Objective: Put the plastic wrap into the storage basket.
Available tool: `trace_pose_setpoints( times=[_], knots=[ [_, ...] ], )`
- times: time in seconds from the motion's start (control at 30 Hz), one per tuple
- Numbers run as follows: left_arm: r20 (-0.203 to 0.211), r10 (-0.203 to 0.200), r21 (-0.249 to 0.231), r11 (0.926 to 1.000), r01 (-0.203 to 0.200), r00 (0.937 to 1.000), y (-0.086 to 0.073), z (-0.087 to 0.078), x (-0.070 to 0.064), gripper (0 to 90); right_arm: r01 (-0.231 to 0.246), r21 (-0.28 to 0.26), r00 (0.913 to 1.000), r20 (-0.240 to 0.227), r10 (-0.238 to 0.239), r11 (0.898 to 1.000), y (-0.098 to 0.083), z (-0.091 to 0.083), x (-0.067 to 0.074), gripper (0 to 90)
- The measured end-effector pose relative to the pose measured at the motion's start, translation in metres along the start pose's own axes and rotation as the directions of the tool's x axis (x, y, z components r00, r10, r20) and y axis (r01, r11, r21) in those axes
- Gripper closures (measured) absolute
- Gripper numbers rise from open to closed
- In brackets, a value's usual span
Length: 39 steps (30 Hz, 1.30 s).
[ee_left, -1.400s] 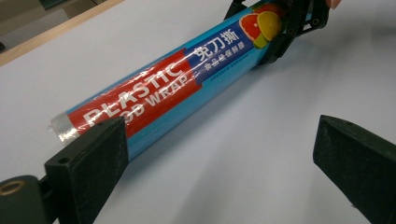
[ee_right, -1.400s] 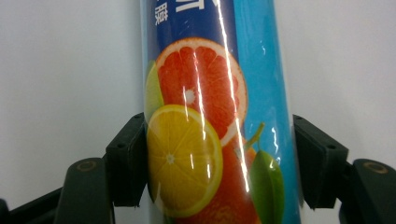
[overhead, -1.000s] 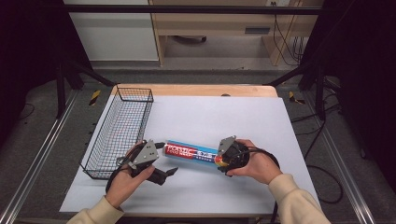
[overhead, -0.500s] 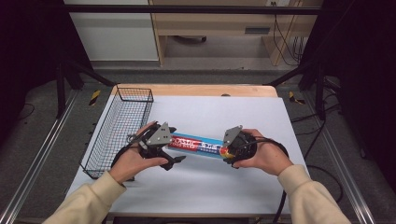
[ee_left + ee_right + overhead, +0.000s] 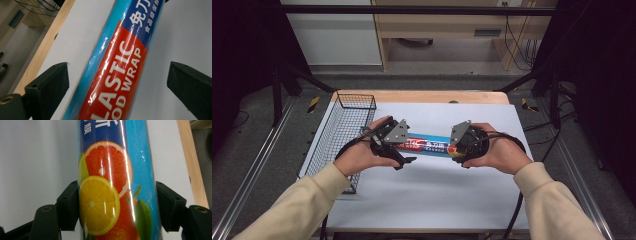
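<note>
My forearms reach in over the near table edge, sleeves cream. My left hand [image 5: 362,155] holds the left gripper [image 5: 394,145], jaws spread wide with a gap on each side. My right hand [image 5: 499,150] holds the right gripper [image 5: 464,142], jaws pressed in from both sides. The two grippers face each other.

Wire basket [image 5: 343,131] sits along the left side of the tabletop [image 5: 437,195], which is white with a bare wooden strip at the far edge. Beyond it, a wooden bench [image 5: 447,25] with cables [image 5: 514,40] hanging at right. Dark frame bars flank both sides.
</note>
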<state>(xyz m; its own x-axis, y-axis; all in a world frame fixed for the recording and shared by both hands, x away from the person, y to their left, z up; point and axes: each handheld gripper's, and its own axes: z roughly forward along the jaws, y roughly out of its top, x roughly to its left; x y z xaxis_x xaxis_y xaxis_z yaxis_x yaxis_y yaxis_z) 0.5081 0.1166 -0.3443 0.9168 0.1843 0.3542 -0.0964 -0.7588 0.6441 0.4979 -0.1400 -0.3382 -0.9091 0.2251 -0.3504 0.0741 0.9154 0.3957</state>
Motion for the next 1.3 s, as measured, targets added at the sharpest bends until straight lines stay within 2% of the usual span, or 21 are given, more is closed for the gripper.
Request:
trace_pose_setpoints(
  times=[0.13, 0.23, 0.33, 0.5, 0.7, 0.83, 0.87, 1.3],
  knots=[
    [0.011, 0.059, 0.076, 0.9953, -0.060, 0.9982, 0.005, 0.006, -0.003, 8.4, 0.034, 0.002, 0.9994, -0.001, -0.034, 0.999, 0.009, -0.004, 0.002, 31.2],
    [0.003, 0.061, 0.071, 0.9956, -0.061, 0.9981, 0.007, 0.007, -0.004, 10.1, 0.034, 0.004, 0.9994, -0.009, -0.034, 0.999, 0.012, -0.004, 0.004, 31.2],
    [0.014, 0.071, 0.079, 0.9943, -0.072, 0.9974, 0.009, 0.009, -0.005, 12.2, 0.033, 0.000, 0.9994, -0.013, -0.033, 0.999, 0.014, -0.003, 0.004, 31.2],
    [0.023, 0.092, 0.100, 0.9906, -0.093, 0.9955, 0.009, 0.013, -0.005, 18.1, 0.052, -0.007, 0.9983, -0.026, -0.052, 0.999, 0.020, -0.003, 0.007, 31.2],
    [0.035, 0.113, 0.135, 0.9840, -0.116, 0.9930, 0.008, 0.012, -0.006, 20.9, 0.065, -0.009, 0.9971, -0.038, -0.066, 0.998, 0.027, -0.002, 0.009, 31.3],
    [0.044, 0.104, 0.147, 0.9831, -0.109, 0.9936, 0.006, 0.011, -0.006, 23.9, 0.076, -0.010, 0.9963, -0.040, -0.076, 0.997, 0.031, -0.001, 0.009, 31.3],
    [0.050, 0.114, 0.162, 0.9794, -0.120, 0.9922, 0.007, 0.010, -0.007, 24.6, 0.074, -0.010, 0.9964, -0.041, -0.074, 0.997, 0.032, -0.001, 0.010, 31.3],
    [0.057, 0.136, 0.189, 0.9712, -0.144, 0.9891, 0.009, 0.011, -0.011, 29.0, 0.084, -0.020, 0.9951, -0.050, -0.085, 0.996, 0.032, -0.001, 0.012, 31.3]
  ],
)
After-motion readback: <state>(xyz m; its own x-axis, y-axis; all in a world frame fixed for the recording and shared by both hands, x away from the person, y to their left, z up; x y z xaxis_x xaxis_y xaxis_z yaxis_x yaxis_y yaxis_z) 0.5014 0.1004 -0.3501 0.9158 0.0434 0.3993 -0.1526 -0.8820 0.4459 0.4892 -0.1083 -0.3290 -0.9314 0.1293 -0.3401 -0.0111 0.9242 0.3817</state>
